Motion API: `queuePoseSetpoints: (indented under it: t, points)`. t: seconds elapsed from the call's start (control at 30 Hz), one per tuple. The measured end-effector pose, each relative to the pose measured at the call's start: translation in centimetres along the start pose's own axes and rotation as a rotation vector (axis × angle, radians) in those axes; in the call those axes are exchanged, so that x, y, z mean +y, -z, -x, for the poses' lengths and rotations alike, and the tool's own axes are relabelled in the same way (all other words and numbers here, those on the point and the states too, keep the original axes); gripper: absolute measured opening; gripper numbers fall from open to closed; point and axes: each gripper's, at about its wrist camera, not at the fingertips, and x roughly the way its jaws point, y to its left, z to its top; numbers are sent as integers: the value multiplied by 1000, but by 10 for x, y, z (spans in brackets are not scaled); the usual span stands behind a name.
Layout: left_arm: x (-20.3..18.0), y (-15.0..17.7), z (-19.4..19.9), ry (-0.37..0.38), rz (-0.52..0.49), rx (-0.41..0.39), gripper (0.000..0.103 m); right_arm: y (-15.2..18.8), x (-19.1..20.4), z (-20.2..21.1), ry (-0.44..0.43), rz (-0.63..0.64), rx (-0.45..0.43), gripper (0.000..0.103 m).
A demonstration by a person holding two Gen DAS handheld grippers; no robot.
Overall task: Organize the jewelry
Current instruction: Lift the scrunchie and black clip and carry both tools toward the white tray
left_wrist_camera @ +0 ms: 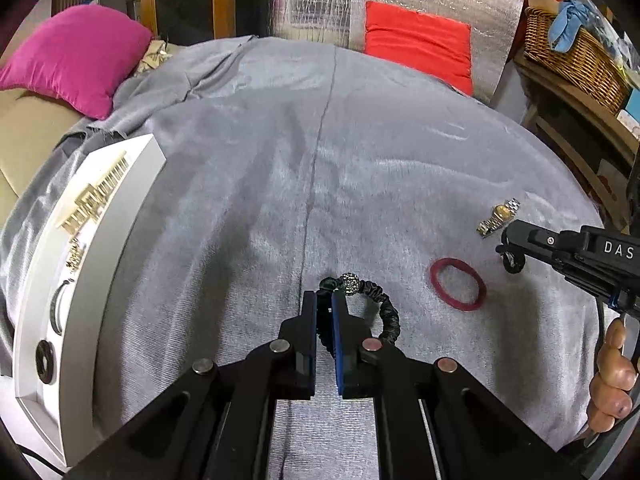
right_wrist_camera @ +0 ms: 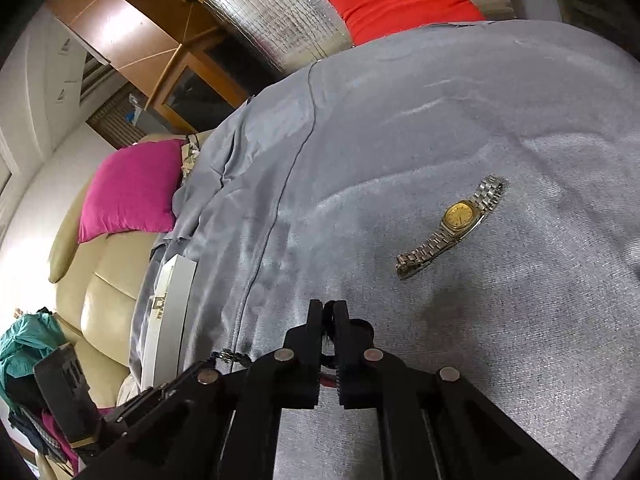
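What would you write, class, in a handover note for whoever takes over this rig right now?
Left tool: shut on the black beaded bracelet.
Right tool: shut on a small black loop.
White tray, far left: already holds gold pieces and dark rings.
Left to do: tray both held items, then the red band and watch, both lying on the grey cloth.

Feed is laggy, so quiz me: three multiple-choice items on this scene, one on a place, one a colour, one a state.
1. The red band lies: A in a bowl; B on the grey cloth; C on the floor.
2. The dial of the watch is: A gold; B blue; C white.
3. The left gripper is: A open; B shut on the watch; C shut on the black scrunchie.
Key: B, cloth shows all around it; A, the dial is yellow-gold; C, its pads pinch the fabric.
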Motion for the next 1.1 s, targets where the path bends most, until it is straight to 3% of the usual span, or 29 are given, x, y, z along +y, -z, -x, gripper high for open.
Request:
queuePoseSetpoints:
  t: [0.5, 1.1]
  points:
    - [-8, -1, 10, -76, -52, -66, 7, 2, -1, 6, 32, 32, -12, 6]
    - [-18, 0, 17, -101, -65, -99, 7, 2, -4, 22, 45, 39, -30, 6]
